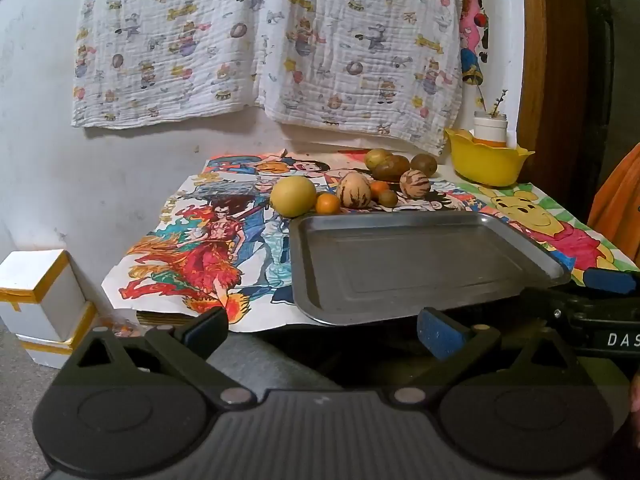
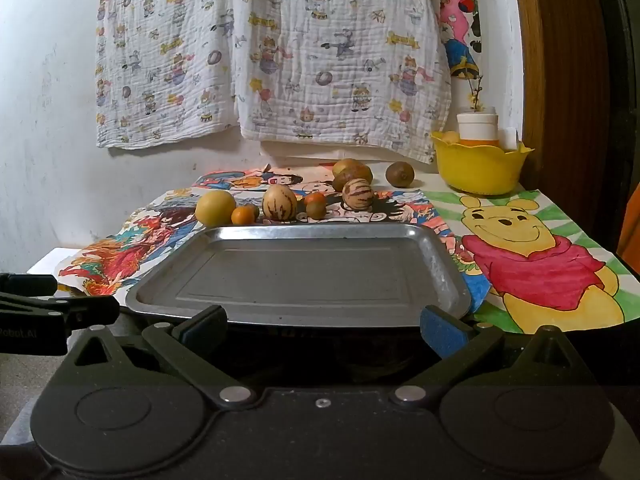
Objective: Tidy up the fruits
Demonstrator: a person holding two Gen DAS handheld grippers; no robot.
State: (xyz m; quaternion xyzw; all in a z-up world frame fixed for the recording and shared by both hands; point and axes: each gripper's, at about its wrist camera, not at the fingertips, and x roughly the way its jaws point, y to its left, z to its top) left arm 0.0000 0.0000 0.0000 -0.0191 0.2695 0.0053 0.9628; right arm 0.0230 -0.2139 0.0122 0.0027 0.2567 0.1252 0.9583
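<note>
Fruits sit loose on the desk behind the shallow rectangular steel tray point(image 2: 448, 280) (tray bare): round yellow citrus point(image 2: 215, 207), small orange tangerine point(image 2: 241, 215), striped cream melons point(image 2: 279, 203), brown kiwis point(image 2: 399, 173). Left gripper point(image 1: 323, 330) and right gripper point(image 2: 323, 327) fingers spread wide, holding nothing, short of the tray's near edge. Yellow plastic bowl point(image 2: 478, 168) far right.

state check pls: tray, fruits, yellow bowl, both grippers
Rectangular steel tray: empty, flat on the table.
Large round yellow fruit: on the table behind the tray, untouched.
Two striped cream fruits: upright, outside the tray.
Scalloped yellow plastic bowl: upright, holds a white jar.
Left gripper: open, empty.
Right gripper: open, empty.
</note>
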